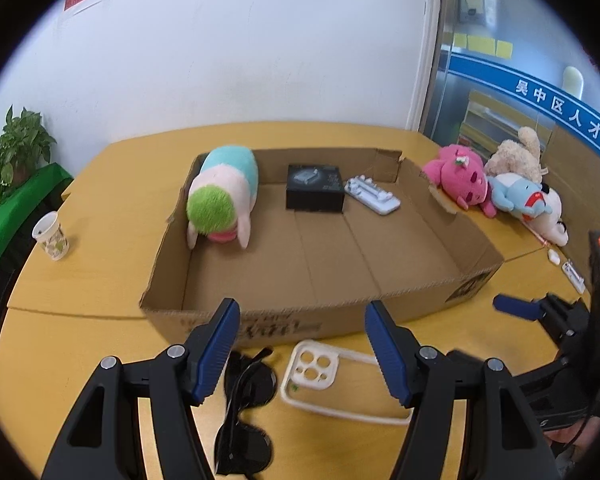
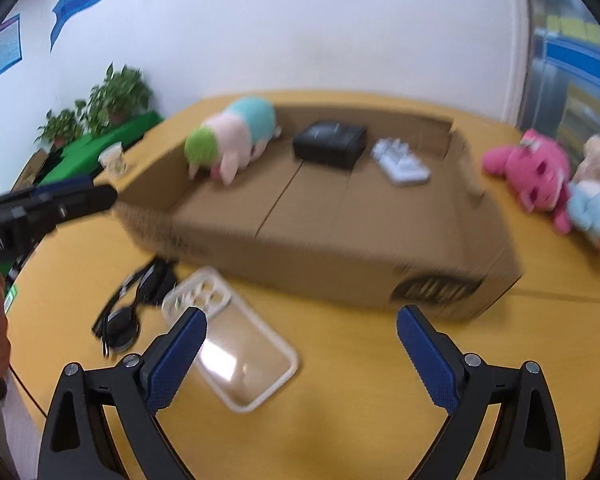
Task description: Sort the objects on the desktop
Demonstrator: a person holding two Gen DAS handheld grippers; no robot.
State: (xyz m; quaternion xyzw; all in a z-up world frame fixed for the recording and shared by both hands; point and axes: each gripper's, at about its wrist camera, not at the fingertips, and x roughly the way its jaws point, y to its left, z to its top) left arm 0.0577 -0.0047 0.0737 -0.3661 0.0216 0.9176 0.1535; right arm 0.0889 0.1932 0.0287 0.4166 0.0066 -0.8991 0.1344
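A shallow cardboard box (image 1: 204, 284) (image 2: 340, 264) lies on the yellow table. In it are a green-headed plush (image 1: 224, 196) (image 2: 228, 140), a black box (image 1: 315, 187) (image 2: 330, 143) and a white plastic piece (image 1: 373, 195) (image 2: 402, 162). In front of the box lie black sunglasses (image 1: 242, 404) (image 2: 130, 304) and a clear phone case (image 1: 320, 376) (image 2: 232, 340). My left gripper (image 1: 300, 348) is open above them. My right gripper (image 2: 300, 356) is open, its left finger over the case; it shows in the left wrist view (image 1: 516, 308).
A pink plush (image 1: 462, 178) (image 2: 536, 172), a blue plush (image 1: 518, 196) and a beige plush (image 1: 516, 156) lie right of the box. A paper cup (image 1: 51, 236) (image 2: 113, 158) stands at the left. Small white items (image 1: 572, 274) lie near the right edge.
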